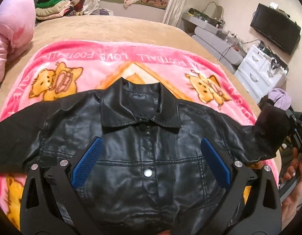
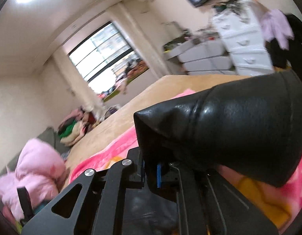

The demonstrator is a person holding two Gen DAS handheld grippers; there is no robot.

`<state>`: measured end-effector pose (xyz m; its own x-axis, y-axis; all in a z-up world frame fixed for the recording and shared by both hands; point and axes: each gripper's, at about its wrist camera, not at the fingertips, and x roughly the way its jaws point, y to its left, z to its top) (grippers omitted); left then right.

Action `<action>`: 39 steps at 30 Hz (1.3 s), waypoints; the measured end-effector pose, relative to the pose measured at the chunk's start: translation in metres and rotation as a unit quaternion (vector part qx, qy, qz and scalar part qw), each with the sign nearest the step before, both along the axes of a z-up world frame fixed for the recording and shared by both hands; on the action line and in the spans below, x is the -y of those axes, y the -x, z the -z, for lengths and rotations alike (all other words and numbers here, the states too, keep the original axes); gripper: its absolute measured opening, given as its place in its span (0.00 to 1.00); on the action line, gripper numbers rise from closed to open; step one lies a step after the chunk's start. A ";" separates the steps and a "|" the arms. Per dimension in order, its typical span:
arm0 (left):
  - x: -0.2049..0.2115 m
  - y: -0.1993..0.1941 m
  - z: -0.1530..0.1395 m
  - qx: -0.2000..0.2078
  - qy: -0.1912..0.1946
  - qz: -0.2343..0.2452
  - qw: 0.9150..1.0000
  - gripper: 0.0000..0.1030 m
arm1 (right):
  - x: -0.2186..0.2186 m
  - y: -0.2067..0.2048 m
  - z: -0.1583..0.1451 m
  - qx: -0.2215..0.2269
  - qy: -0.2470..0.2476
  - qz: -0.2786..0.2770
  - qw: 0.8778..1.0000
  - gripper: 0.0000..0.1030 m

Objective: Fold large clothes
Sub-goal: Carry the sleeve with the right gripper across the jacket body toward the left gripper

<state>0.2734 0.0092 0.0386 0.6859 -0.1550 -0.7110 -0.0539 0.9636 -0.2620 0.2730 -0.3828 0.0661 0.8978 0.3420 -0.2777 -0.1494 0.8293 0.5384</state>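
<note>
- Setting: bedroom; a bed [image 1: 115, 29] under a tan cover, with a pink blanket [image 1: 115, 52] spread on it as the work surface.
- Task item: black leather-look jacket [image 1: 151, 137], laid front-up on the blanket, collar at 12 o'clock, front closed, one silver snap showing.
- Sleeves: the one at 9 o'clock lies flat and outstretched; the sleeve cuff [image 2: 239, 125] at 3 o'clock is raised off the blanket.
- Right tool [image 2: 151, 174]: jaws clamped shut on that cuff, blue pad edge just visible against the black material; the view is tilted and blurred.
- Left tool [image 1: 151, 156]: jaws spread wide, nothing between the blue pads, hovering over the jacket's chest.
- Step in hand, as judged: first fold, bringing the 3 o'clock sleeve inward.
- Next move, as judged: carry the cuff towards 9 o'clock across the chest and lay it flat without dragging the body; the left tool could pin the shoulder.
- Writing: blanket border reads "LOVE FOOTBALL", upside-down from here; cartoon fox figures beside it. No label legible on the jacket.
- Surroundings: pink padded coat [image 1: 11, 35] at 10 o'clock; piled clothes [image 1: 53, 4] beyond the bed; white drawers [image 1: 258, 72] and wall television [image 1: 274, 29] at 2 o'clock.
</note>
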 end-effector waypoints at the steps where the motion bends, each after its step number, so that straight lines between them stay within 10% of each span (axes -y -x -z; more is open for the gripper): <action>1: -0.006 0.001 -0.002 0.001 0.009 -0.003 1.000 0.91 | -0.009 -0.002 -0.005 0.005 0.004 -0.012 1.000 0.07; 15: -0.111 0.021 -0.016 0.031 0.145 -0.078 0.986 0.91 | -0.154 -0.015 -0.025 0.021 0.114 -0.193 0.974 0.07; 28: -0.154 0.026 0.003 0.017 0.210 -0.083 0.974 0.91 | -0.286 0.006 0.072 -0.075 0.232 -0.343 0.907 0.08; 31: -0.151 0.022 0.013 0.004 0.219 -0.070 0.973 0.91 | -0.297 0.009 0.084 -0.102 0.213 -0.355 0.904 0.25; 33: -0.149 0.020 0.019 -0.002 0.232 -0.059 0.971 0.91 | -0.302 0.006 0.089 -0.112 0.204 -0.354 0.906 0.61; 39: -0.136 0.013 0.033 -0.022 0.238 -0.041 0.970 0.91 | -0.275 0.024 0.084 -0.113 0.179 -0.347 0.914 0.82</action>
